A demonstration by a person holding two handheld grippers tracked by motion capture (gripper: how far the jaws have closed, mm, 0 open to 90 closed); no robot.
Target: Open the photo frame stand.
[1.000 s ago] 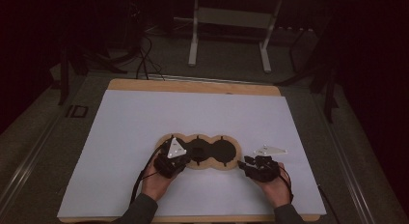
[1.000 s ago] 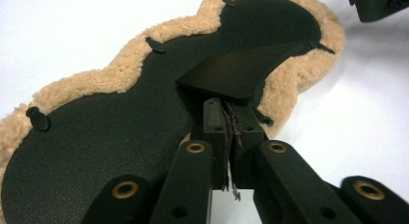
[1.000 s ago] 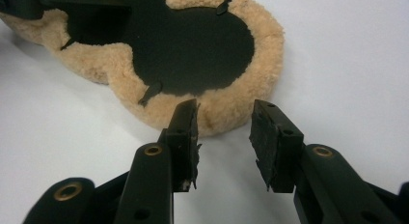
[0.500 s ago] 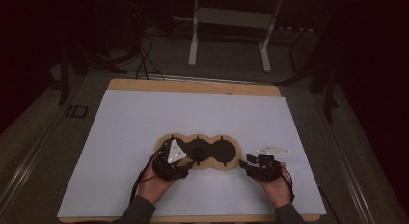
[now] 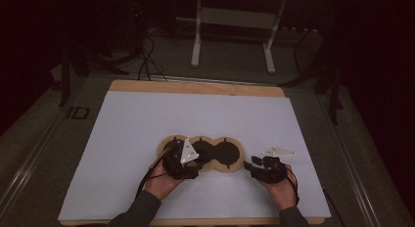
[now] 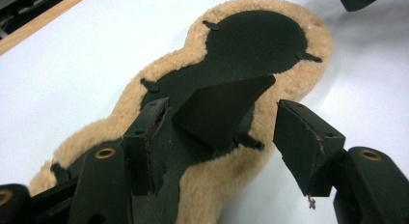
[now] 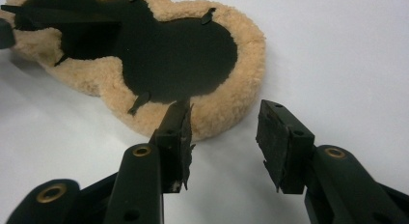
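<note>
Nearest the table's front edge, the left claw [image 5: 183, 158] sat over the left end of a fleece pad [image 5: 205, 153], its jaws standing wide apart with nothing between them. In the left gripper view one jaw was over the pad's black face and the other hung beyond the fleece border, above the white sheet [image 6: 72, 64]. A dark triangular flap [image 6: 219, 108] stood up from the black face between the jaws; I could not tell whether it belonged to the pad or was a loose piece.

The right claw [image 5: 254, 166] hovered just off the pad's right end, also wide open and empty, its jaws pointing at the fleece rim but apart from it in the right gripper view.

The pad lay flat in the near middle of the table [image 5: 195, 87], three joined round lobes with a tan woolly border and a black centre. It looked light, soft and floppy, likely to sag if lifted by one end, so the thick fleece rim at either end seemed the best place to pinch; the black face looked too flat for the jaws to get around.

The underside of the pad was hidden, and the left end lay under the left claw in the high view. Beyond the table the floor and a stand [image 5: 232, 16] were too dark to make out.
</note>
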